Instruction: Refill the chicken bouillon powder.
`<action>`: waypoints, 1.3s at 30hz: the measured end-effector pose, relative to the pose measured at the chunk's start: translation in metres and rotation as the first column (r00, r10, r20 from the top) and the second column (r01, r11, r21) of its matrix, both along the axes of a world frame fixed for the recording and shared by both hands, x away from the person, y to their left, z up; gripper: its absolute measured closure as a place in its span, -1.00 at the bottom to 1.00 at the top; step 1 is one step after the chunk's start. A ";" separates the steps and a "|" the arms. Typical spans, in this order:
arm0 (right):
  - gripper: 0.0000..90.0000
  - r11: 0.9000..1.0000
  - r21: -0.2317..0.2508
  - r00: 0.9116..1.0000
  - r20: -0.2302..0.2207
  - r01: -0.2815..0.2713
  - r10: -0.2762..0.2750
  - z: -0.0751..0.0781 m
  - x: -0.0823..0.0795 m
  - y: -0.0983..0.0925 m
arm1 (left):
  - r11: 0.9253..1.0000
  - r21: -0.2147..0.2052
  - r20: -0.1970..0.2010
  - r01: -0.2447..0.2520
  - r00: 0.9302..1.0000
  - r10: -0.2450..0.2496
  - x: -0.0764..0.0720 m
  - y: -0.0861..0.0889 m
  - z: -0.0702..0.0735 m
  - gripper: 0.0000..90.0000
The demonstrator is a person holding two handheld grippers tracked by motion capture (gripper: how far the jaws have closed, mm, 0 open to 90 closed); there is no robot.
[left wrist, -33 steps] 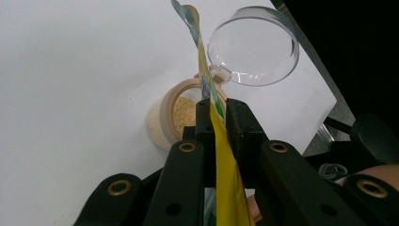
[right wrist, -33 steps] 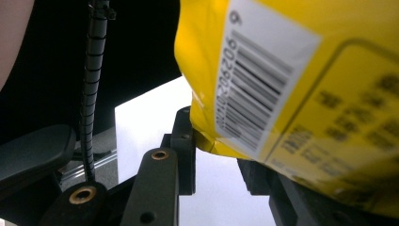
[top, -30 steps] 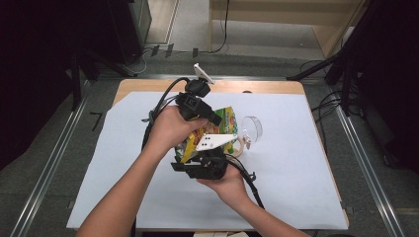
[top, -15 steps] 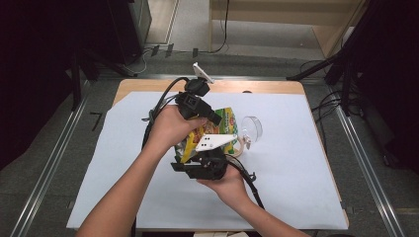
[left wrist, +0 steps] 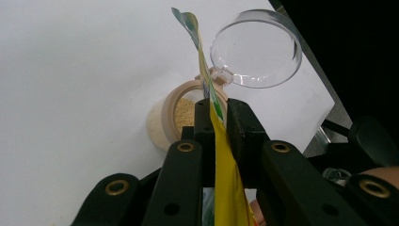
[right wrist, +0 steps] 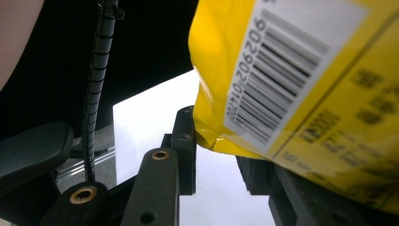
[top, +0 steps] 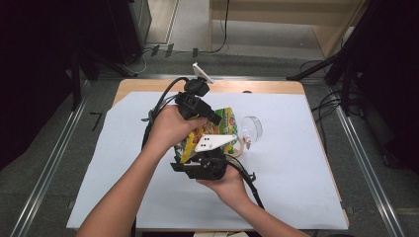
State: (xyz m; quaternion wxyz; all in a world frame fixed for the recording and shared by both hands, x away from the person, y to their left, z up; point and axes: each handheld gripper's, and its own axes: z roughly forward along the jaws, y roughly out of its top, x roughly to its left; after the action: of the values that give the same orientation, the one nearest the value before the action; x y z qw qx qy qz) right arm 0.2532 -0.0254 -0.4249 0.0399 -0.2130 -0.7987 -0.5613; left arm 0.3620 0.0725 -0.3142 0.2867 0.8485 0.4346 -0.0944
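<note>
Snack bag (left wrist: 221,155), yellow and crinkly, is pinched flat by its edge between the left gripper (left wrist: 217,123) jaws, while the right gripper (right wrist: 219,155) jaws clamp a lower corner; it hangs between both hands above the white sheet (top: 296,177), just over an open jar (left wrist: 181,115) of grain with its clear lid (left wrist: 256,49) flipped back. Light, limp and slippery, the bag looks best held at its stiffer sealed edges. Nothing has shifted since a second ago
</note>
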 end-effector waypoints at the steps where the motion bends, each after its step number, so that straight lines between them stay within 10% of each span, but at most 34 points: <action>1: 0.61 1.000 0.000 1.000 0.000 0.000 0.000 0.000 0.000 0.000 | 1.000 0.000 0.000 0.000 1.000 0.000 0.000 0.000 0.000 0.84; 39: 0.63 1.000 -0.004 1.000 0.010 -0.003 0.003 0.000 0.000 0.000 | 1.000 0.000 0.004 0.002 1.000 -0.002 -0.001 -0.001 0.001 0.84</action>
State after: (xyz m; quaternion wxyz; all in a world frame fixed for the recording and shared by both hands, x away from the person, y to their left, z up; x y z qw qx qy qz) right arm 0.2534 -0.0256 -0.4249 0.0364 -0.2089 -0.8004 -0.5607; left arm 0.3614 0.0715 -0.3134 0.2872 0.8492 0.4333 -0.0930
